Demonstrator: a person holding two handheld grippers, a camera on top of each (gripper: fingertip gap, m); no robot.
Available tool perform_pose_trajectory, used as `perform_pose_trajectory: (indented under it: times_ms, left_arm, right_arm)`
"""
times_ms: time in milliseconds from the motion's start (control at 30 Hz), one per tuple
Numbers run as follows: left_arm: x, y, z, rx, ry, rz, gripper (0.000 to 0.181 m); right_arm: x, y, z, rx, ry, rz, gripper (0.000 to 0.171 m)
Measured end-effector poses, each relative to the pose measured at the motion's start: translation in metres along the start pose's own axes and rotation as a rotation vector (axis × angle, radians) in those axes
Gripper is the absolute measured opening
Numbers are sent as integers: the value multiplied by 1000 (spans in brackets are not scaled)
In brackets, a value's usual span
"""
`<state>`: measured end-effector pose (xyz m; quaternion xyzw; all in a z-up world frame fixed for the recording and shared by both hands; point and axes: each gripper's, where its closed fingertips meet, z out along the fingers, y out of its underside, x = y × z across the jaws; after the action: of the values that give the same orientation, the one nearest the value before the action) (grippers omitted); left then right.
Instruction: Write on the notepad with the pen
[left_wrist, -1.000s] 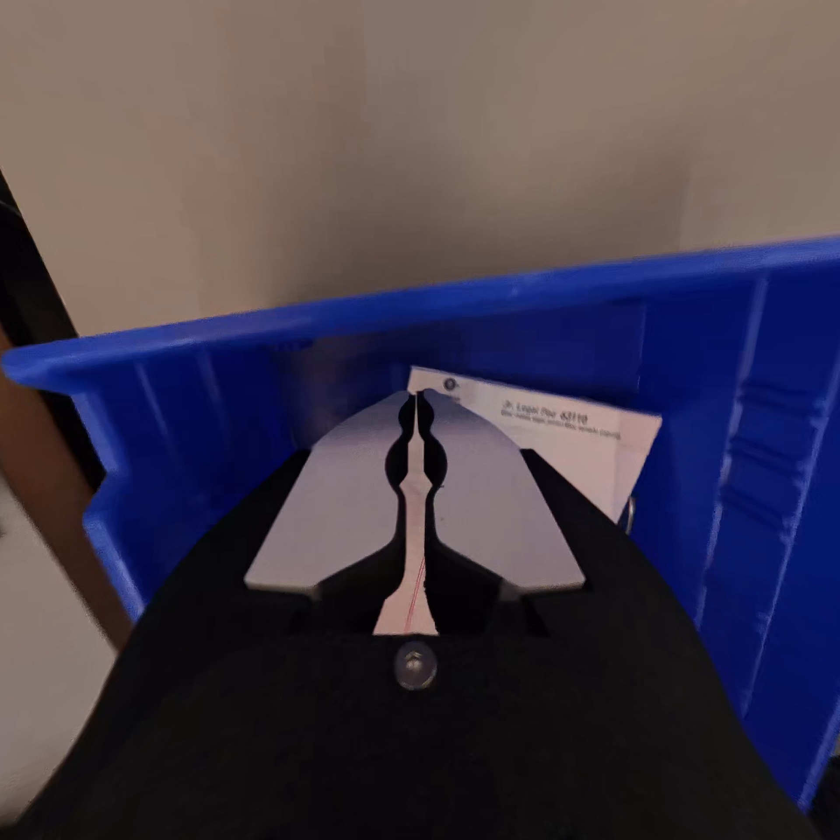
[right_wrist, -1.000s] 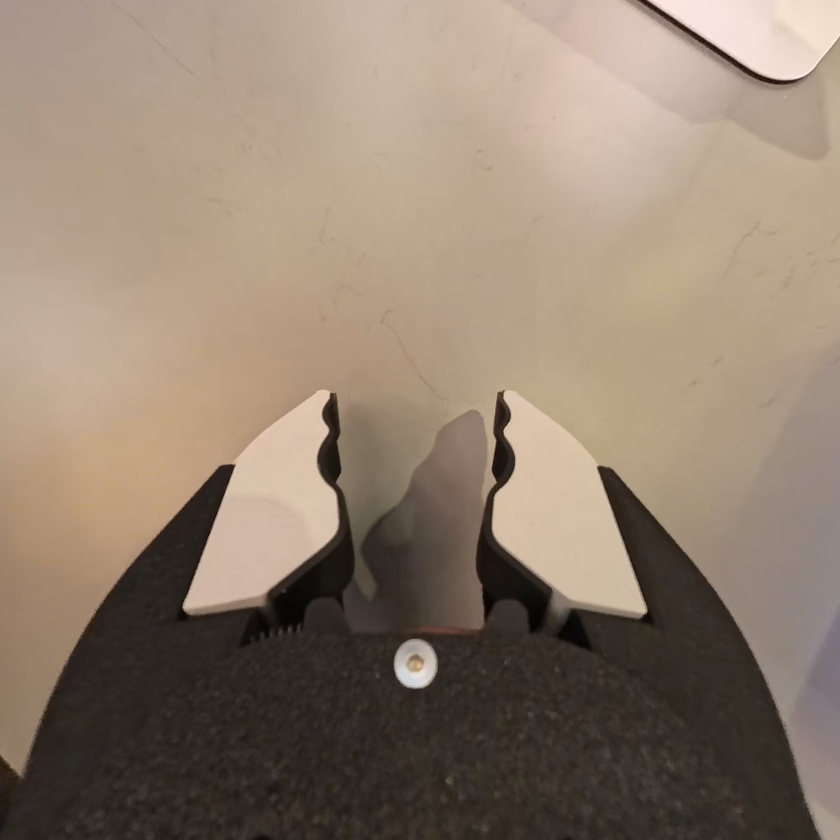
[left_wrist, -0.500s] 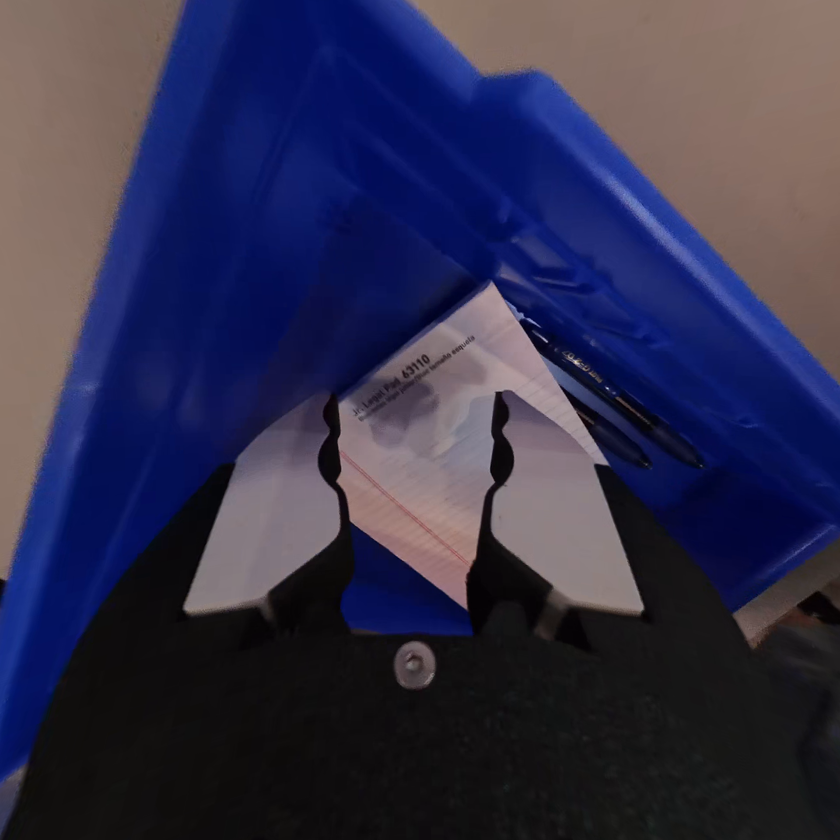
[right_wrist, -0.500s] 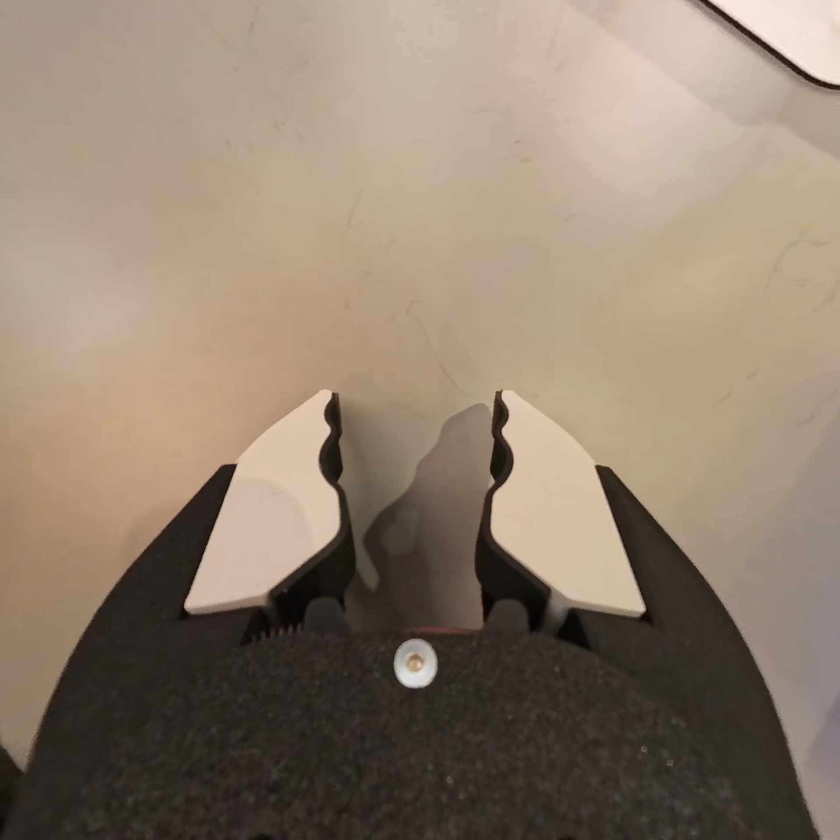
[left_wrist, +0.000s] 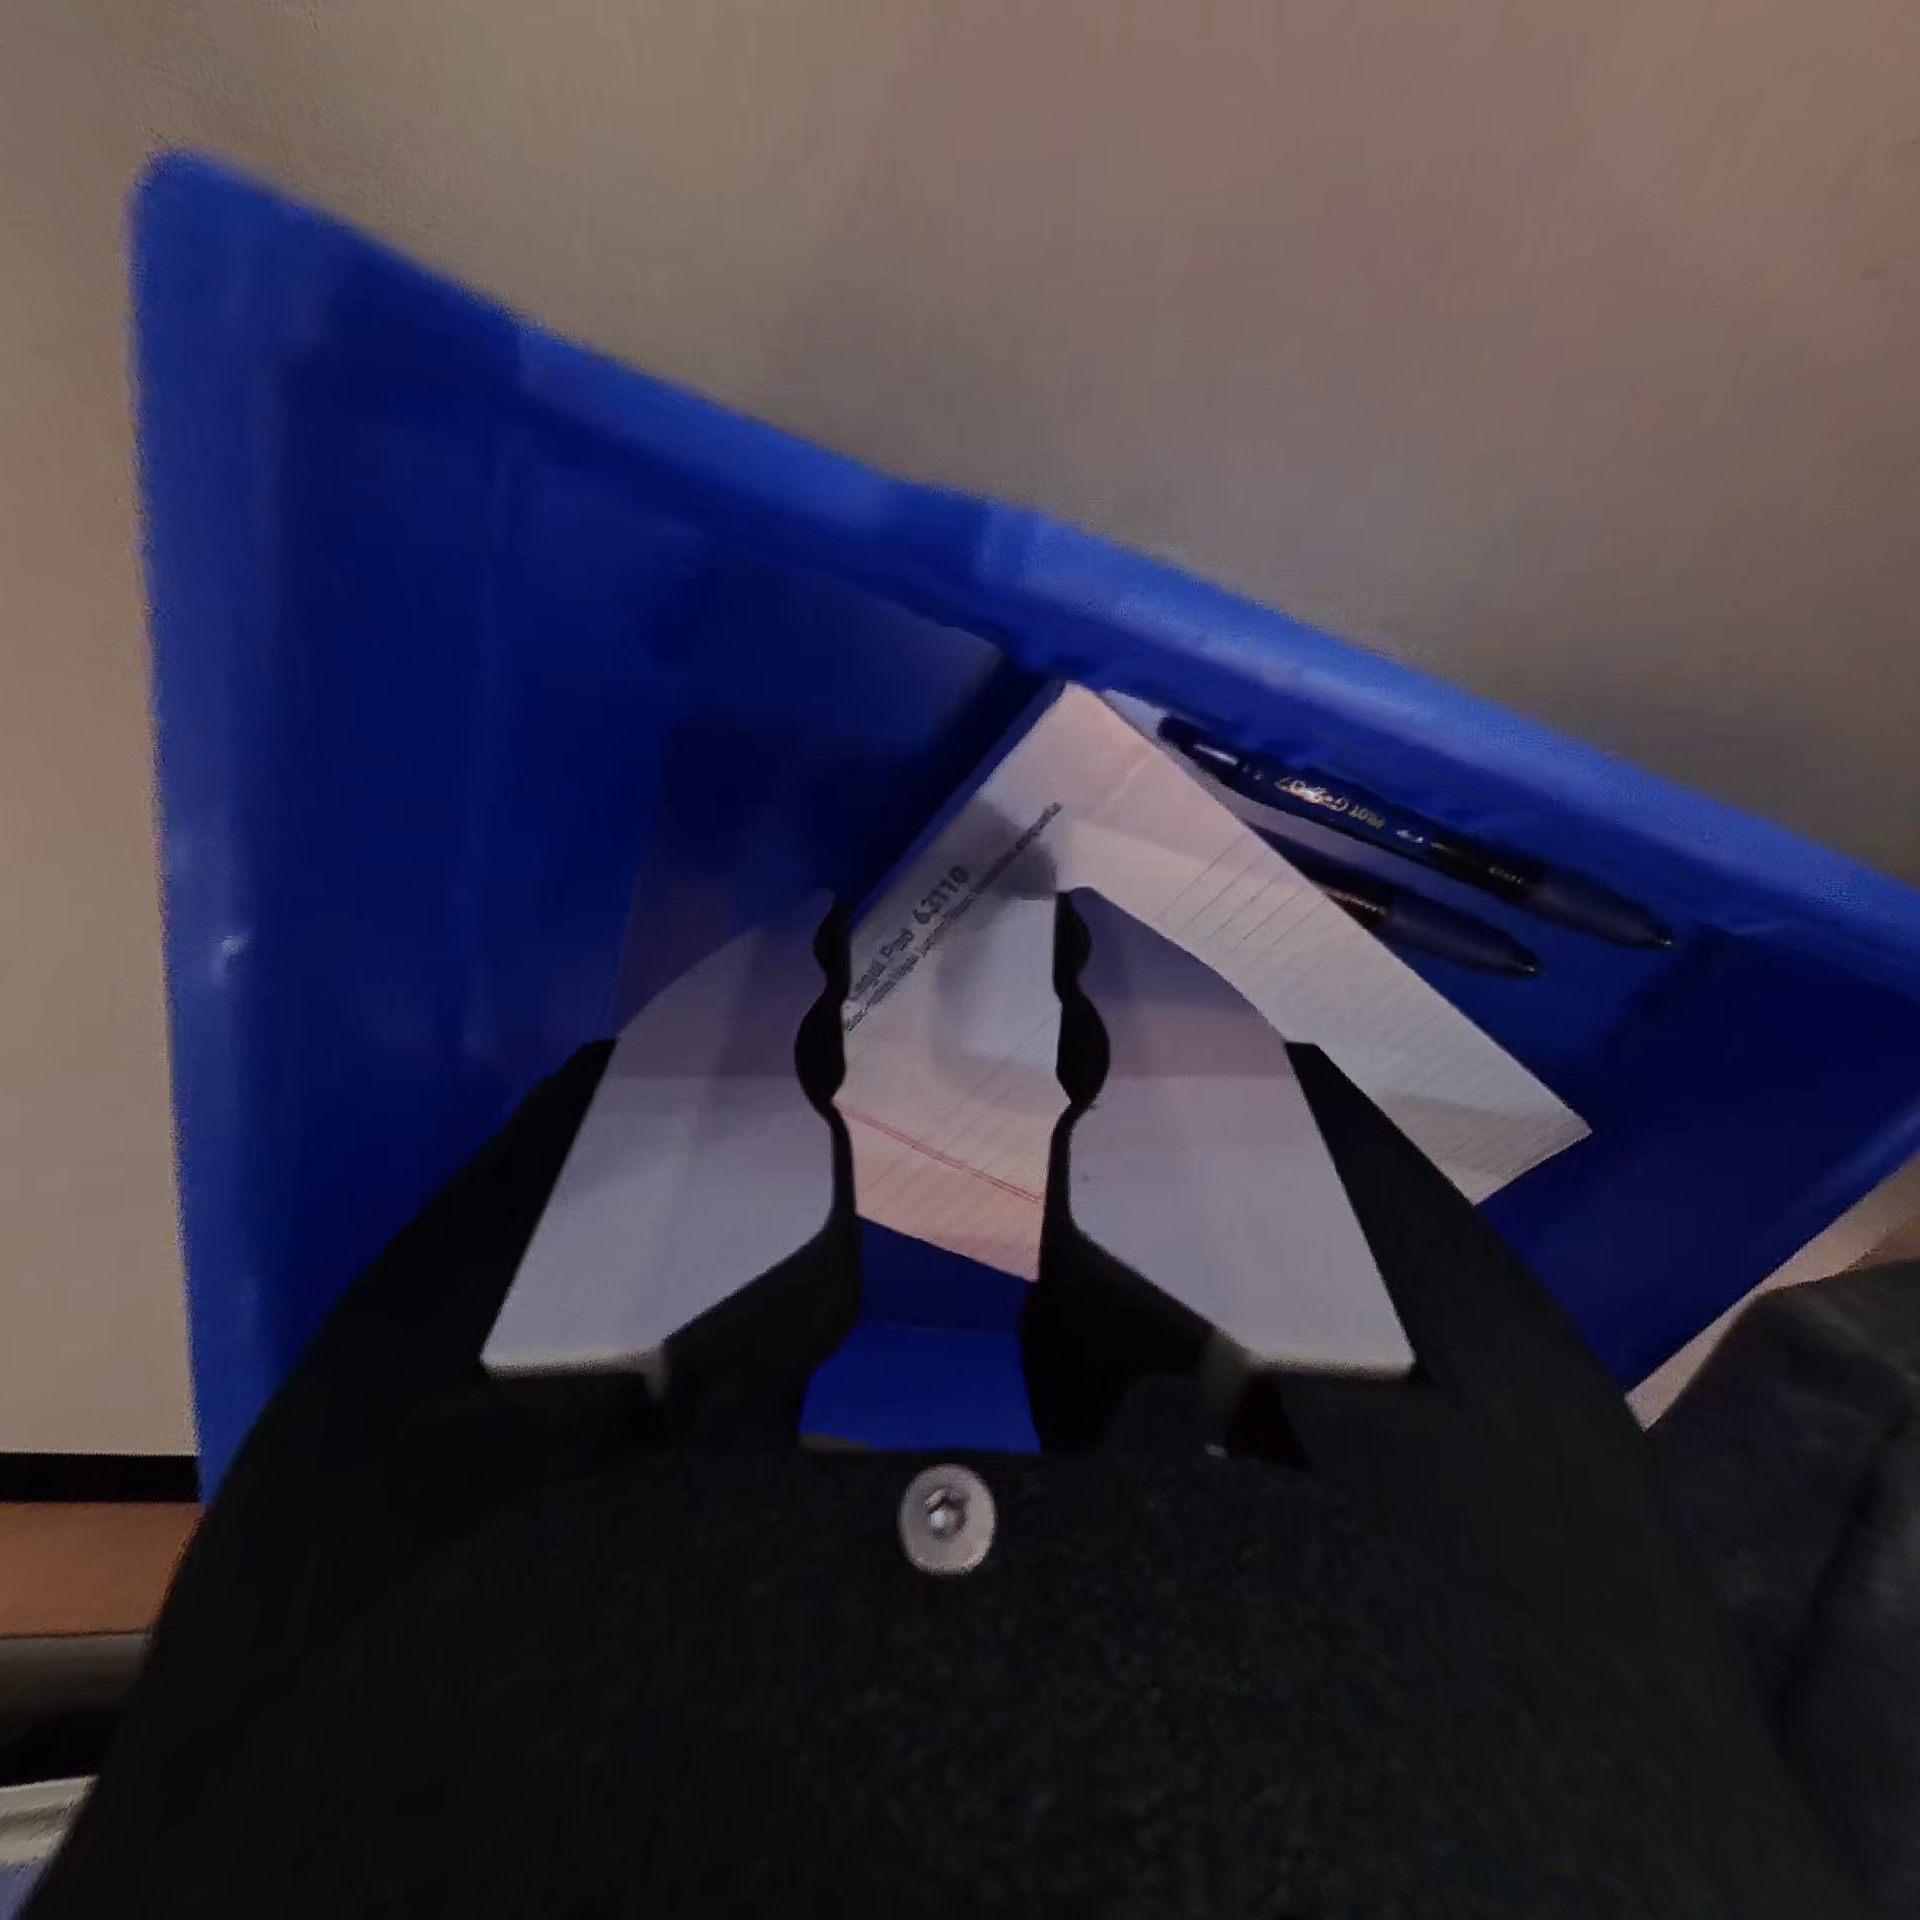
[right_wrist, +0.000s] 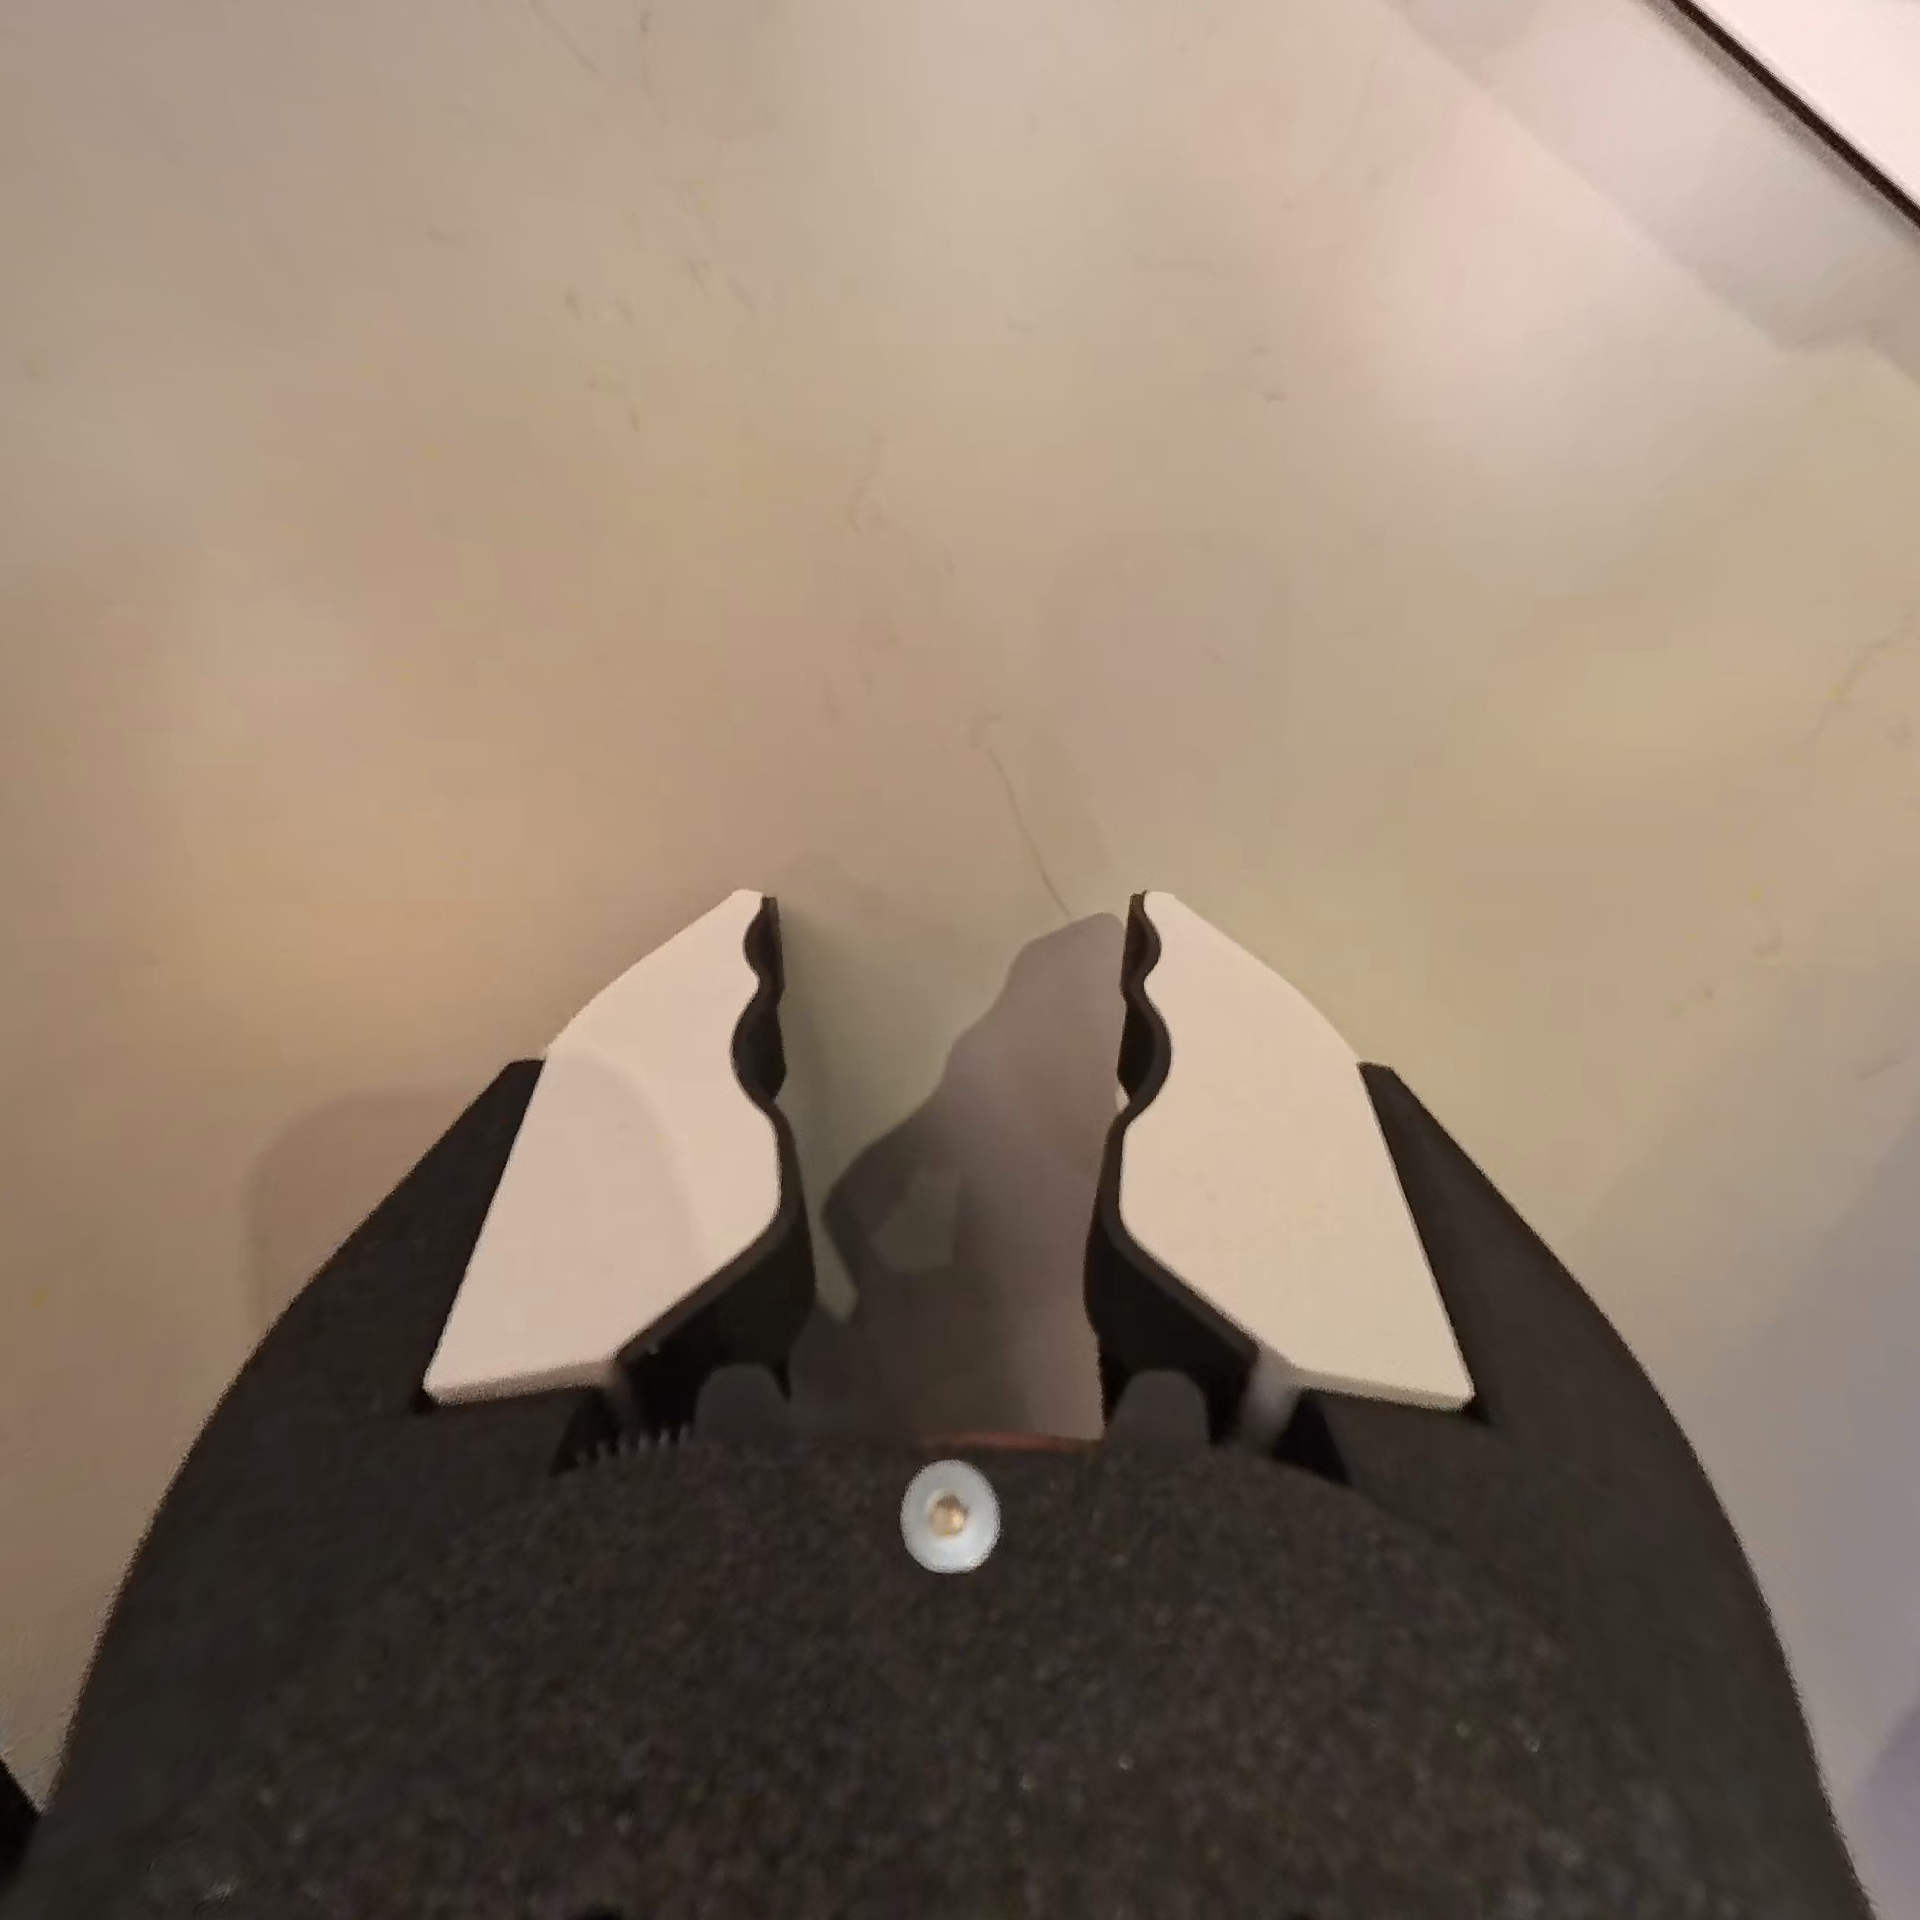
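A white lined notepad (left_wrist: 1153, 862) lies inside a blue plastic bin (left_wrist: 499, 727). Two dark blue pens (left_wrist: 1403, 831) lie beside the pad along the bin's right wall. My left gripper (left_wrist: 951, 904) is open, hovering over the pad's top end, fingers on either side of its printed header; whether they touch it I cannot tell. My right gripper (right_wrist: 951, 909) is open and empty, pointing down at a bare beige tabletop (right_wrist: 935, 468). No pad or pen shows in the right wrist view.
The bin stands on the beige table, its walls rising around the pad. A white board with a dark edge (right_wrist: 1849, 94) lies at the far right corner of the right wrist view. A dark cloth-like shape (left_wrist: 1808, 1382) sits right of the bin. There is about 50 cm between the tips of the two grippers.
My left gripper went from shut to open over the notepad, then narrowed a little. Its view swung round so the pens came into sight. The right gripper drifted slightly over the table.
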<state>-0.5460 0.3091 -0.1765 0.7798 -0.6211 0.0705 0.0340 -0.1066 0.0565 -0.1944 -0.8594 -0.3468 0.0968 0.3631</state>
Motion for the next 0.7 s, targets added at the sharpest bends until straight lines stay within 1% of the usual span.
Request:
perform_pose_trajectory:
  times_ms: [67,133,233,267,400,467,633,700]
  left_arm:
    - [1,-3,4,-8,-18,31,42]
    - [0,-2,6,-39,-27,49,42]
    - [-2,-3,5,-27,-28,50,43]
    - [0,-3,6,-24,0,37,38]
    - [8,-1,8,-32,90,12,36]
    - [7,0,6,-39,69,64,29]
    - [7,1,-4,-57,12,110,25]
    - [8,2,-17,-42,-6,112,14]
  right_arm:
    - [-2,0,0,2,-8,-6,62]
    - [-3,0,0,2,-10,-7,62]
    - [-4,0,0,2,-14,-8,61]
    - [-4,0,0,1,-14,-7,61]
    - [-4,0,0,1,-18,-9,60]
    - [-5,0,0,1,-21,-9,60]
    - [-5,0,0,-2,-27,-8,60]
    - [-5,0,0,-5,-29,-11,60]
